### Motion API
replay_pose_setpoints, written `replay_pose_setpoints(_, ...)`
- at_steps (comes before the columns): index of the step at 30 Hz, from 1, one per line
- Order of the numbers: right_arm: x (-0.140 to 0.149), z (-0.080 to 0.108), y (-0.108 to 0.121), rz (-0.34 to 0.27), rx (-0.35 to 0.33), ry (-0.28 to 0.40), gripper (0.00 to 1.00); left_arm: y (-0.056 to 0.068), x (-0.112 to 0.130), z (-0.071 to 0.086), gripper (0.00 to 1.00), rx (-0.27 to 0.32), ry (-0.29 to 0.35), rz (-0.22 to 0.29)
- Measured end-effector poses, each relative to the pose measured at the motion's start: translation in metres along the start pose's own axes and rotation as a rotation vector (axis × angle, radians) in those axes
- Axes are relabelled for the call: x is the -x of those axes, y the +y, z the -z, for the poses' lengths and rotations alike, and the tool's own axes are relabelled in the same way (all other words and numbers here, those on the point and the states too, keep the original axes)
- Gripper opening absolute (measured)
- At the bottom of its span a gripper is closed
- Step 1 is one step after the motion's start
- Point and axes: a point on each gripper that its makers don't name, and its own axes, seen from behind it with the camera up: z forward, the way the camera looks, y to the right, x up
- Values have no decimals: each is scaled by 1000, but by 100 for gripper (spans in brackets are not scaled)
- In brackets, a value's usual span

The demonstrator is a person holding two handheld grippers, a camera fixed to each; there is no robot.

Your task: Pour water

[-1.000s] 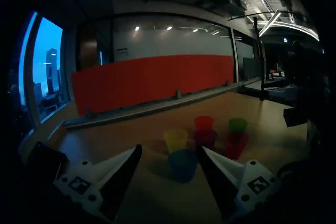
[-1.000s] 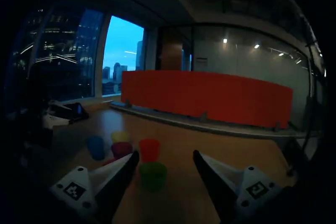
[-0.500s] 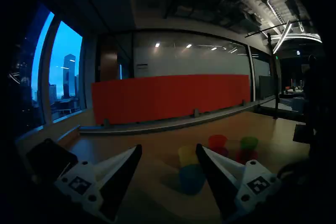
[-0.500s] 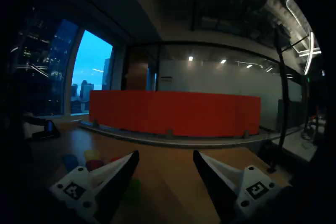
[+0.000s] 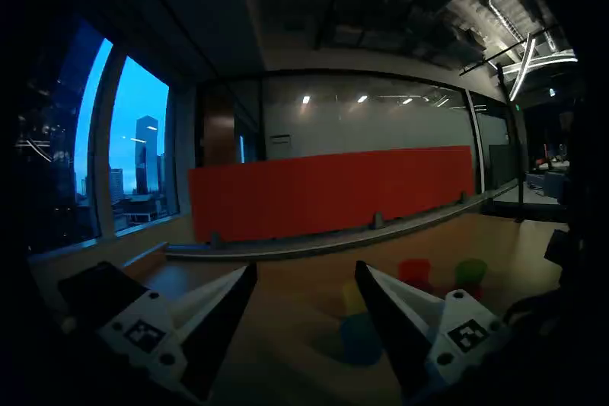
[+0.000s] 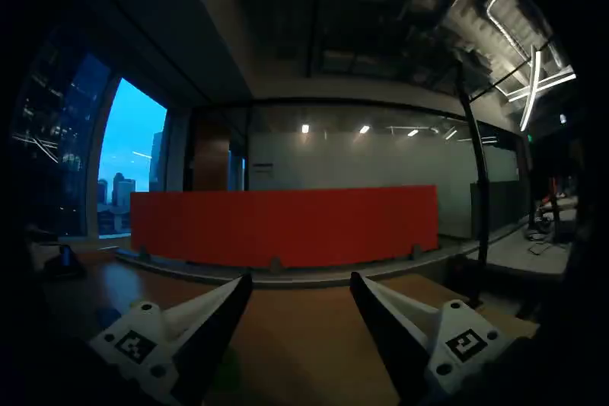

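In the left gripper view, the left gripper (image 5: 304, 266) stood with its two fingers spread wide and nothing between them, held low over a wooden table (image 5: 297, 307). Four plastic cups stood on the table, grouped on the right of that view. The blue cup (image 5: 358, 339) was nearest, just beside the inner edge of the gripper's right finger and partly hidden by it. The yellow cup (image 5: 352, 298) stood just behind the blue one, also partly covered by that finger. Farther off and more to the right were the red cup (image 5: 415, 272) and the green cup (image 5: 470, 272), side by side and near each other, their lower parts hidden by the finger. The light was too dim to tell whether any cup held water. A black object (image 5: 95, 292) lay on the table at the near left, behind the left finger. Along the far edge of the table ran a red partition (image 5: 335, 189), with a glass wall (image 5: 365, 120) above it and a window (image 5: 141, 166) showing city towers at the left.

In the right gripper view, the right gripper (image 6: 301, 277) was likewise opened wide and held nothing. Between its fingers lay only bare wooden table (image 6: 304, 345). The red partition (image 6: 282, 225) stretched across the far side, the window (image 6: 129, 166) was at the left, and crossed ceiling lights (image 6: 537, 86) glowed at the upper right.
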Motion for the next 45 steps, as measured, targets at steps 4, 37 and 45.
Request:
replay_pose_setpoints(4,2,2,5,7,26,0,99,0,0,-1,95,-10,4,15)
replay_pose_setpoints(37,10,12,3,50,57,-30,100,-18,43,-6,95,-80,21,65)
replay_pose_setpoints(45,9,11,-10,45,40,-38,100,-30,57,-4,95,-89,17,77)
